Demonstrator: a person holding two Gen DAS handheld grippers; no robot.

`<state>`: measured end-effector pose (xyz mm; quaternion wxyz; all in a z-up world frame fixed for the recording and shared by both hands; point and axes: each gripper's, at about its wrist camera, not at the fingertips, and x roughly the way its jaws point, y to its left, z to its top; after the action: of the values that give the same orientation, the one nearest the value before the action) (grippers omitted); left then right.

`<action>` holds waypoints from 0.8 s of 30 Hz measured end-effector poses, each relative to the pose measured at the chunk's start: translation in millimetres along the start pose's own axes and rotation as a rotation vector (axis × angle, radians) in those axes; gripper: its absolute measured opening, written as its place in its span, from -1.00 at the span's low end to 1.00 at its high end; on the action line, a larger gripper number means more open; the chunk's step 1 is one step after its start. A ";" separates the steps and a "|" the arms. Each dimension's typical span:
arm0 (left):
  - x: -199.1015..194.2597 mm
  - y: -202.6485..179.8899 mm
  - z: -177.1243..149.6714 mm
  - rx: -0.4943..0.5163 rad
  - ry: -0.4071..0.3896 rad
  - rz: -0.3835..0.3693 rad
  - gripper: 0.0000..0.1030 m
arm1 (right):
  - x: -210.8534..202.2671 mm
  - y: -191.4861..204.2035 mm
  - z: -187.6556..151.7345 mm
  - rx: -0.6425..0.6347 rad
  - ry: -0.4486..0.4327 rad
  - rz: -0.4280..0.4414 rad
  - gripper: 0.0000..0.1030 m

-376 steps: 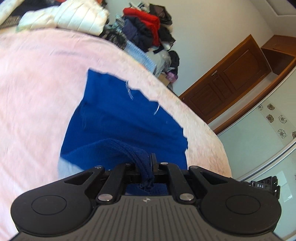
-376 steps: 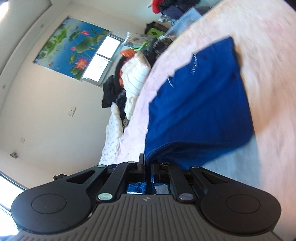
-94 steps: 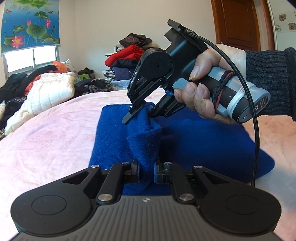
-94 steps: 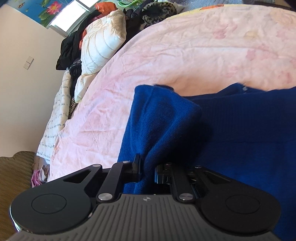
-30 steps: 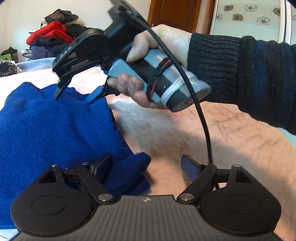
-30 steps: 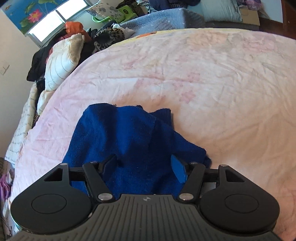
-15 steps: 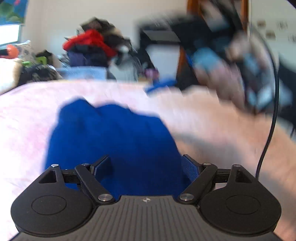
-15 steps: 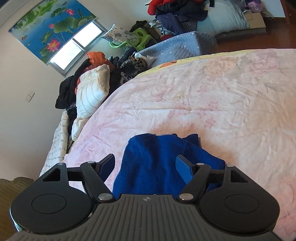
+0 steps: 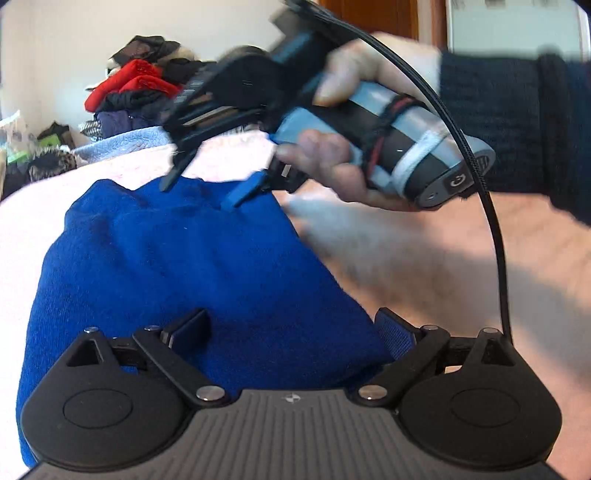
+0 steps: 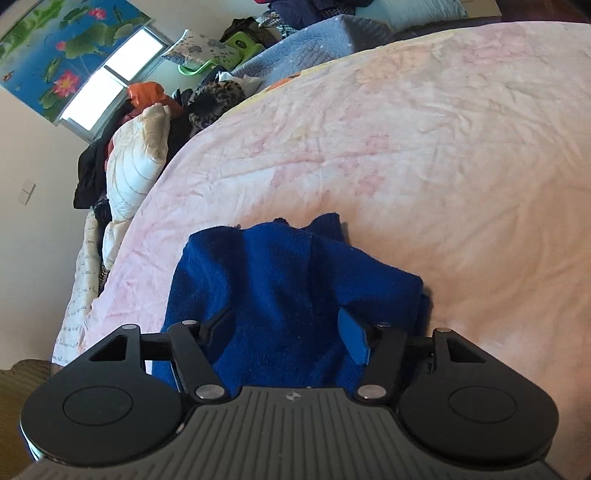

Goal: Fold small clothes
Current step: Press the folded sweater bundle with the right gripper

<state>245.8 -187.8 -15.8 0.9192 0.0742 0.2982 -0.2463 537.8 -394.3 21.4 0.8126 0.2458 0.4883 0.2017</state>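
Blue garment (image 10: 295, 288) folded, lying on the pink bed (image 10: 443, 147). Left tool (image 9: 291, 332) just widened, jaws spread, nothing gripped. Right tool (image 10: 288, 328) just narrowed, still parted above the garment, not pinching.

One blue garment (image 9: 192, 266), two grippers, left gripper (image 9: 291, 328), right gripper (image 10: 288, 328), one hand (image 9: 354, 110), one pink bedcover (image 10: 424, 147)

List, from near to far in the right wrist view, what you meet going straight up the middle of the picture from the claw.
right claw → blue knitted garment → pink bedspread → grey-blue quilted blanket
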 end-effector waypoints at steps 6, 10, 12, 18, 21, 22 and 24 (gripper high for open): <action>-48.8 35.8 9.6 -0.171 -0.112 0.017 0.90 | -3.2 48.7 22.4 -0.047 -0.028 0.198 0.30; -42.7 60.0 15.7 -0.164 -0.102 0.093 0.90 | 46.4 80.4 36.2 -0.061 0.061 0.221 0.38; -32.9 71.6 13.5 -0.176 -0.050 0.125 0.90 | 71.7 84.2 38.0 -0.042 0.095 0.212 0.39; -28.2 66.6 -8.7 -0.098 -0.024 0.143 0.89 | 106.4 33.2 49.6 0.172 0.030 0.173 -0.31; -31.7 69.5 -8.3 -0.127 -0.021 0.120 0.90 | 102.4 17.1 51.5 0.240 -0.011 0.191 -0.57; -31.9 70.4 -8.2 -0.125 -0.022 0.117 0.90 | 97.5 16.1 50.2 0.254 -0.027 0.208 -0.49; -30.1 74.0 -10.7 -0.122 -0.023 0.114 0.90 | 82.0 20.4 47.5 0.233 -0.055 0.228 -0.18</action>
<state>256.0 -108.3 -7.7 0.9380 0.0322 0.2972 -0.1756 614.7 -341.1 -4.2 0.7635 0.3977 0.4548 0.2280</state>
